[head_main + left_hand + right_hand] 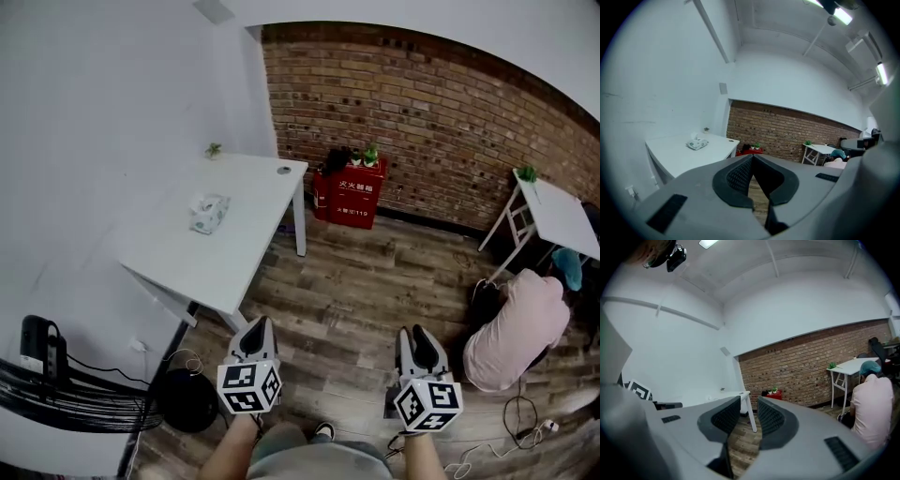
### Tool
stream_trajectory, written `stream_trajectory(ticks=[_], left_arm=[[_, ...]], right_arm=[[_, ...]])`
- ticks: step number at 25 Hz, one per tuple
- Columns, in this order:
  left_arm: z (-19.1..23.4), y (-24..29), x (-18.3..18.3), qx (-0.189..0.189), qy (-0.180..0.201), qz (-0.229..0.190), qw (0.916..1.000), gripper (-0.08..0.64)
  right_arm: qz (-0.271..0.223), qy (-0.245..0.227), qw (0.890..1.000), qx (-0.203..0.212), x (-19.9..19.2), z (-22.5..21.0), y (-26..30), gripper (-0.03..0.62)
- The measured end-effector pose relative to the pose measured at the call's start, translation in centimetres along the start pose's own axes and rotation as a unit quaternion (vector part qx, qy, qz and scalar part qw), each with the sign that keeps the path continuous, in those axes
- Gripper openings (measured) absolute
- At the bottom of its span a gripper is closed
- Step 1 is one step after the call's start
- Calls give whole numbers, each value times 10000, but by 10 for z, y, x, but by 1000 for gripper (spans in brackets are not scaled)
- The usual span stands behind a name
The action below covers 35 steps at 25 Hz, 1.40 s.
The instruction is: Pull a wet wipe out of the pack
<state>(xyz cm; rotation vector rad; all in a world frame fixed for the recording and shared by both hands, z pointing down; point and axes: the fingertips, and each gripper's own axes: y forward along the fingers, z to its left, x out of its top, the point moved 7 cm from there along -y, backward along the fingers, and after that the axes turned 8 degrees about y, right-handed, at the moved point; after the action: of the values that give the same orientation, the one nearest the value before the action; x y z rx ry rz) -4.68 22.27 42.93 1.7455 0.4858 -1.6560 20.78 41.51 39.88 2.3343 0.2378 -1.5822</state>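
— Well, how was the room laid out?
— A brick wall (422, 122) ran along the back above a wooden floor (375, 272). A white table (248, 244) stood by the left wall. Both grippers hung low over the floor, well apart from that table.
— And the jaws?
— The left gripper (752, 158) had its jaws pressed together at the tips, with nothing between them. The right gripper (748, 404) had its jaws parted by a narrow gap, and that gap was empty too.
— Where was the wet wipe pack (209, 213)?
— It lay on the tabletop toward the far side, untouched. Something white seemed to poke up from its top.
— What could have gone wrong from there?
— I'd say the pack looked light. If one gripper pulled while the other failed to pin it down, the whole pack might have lifted or slid along with the wipe. A shallow pinch could have slipped off or torn the sheet. The closed left jaws would also have needed opening before they could grip anything.
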Motion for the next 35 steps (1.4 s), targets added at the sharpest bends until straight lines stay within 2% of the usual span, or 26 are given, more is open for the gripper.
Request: stream_trajectory(ticks=[7, 14, 20, 29, 35], left_arm=[[6, 39, 8, 245, 193, 58, 9995, 1], [37, 97, 0, 584, -19, 98, 9982, 0], [84, 173, 17, 955, -405, 85, 9946, 1], [168, 277, 56, 1432, -536, -52, 9882, 0], [216, 298, 55, 1901, -683, 29, 9794, 0]], right_arm=[[127, 293, 9995, 24, -2, -27, 46, 107], [306, 260, 9989, 242, -5, -33, 124, 107], [406, 112, 9981, 441, 22, -32, 221, 107], [484, -87, 9937, 1011, 57, 5, 387, 110], [883, -279, 9822, 1636, 49, 53, 465, 112]])
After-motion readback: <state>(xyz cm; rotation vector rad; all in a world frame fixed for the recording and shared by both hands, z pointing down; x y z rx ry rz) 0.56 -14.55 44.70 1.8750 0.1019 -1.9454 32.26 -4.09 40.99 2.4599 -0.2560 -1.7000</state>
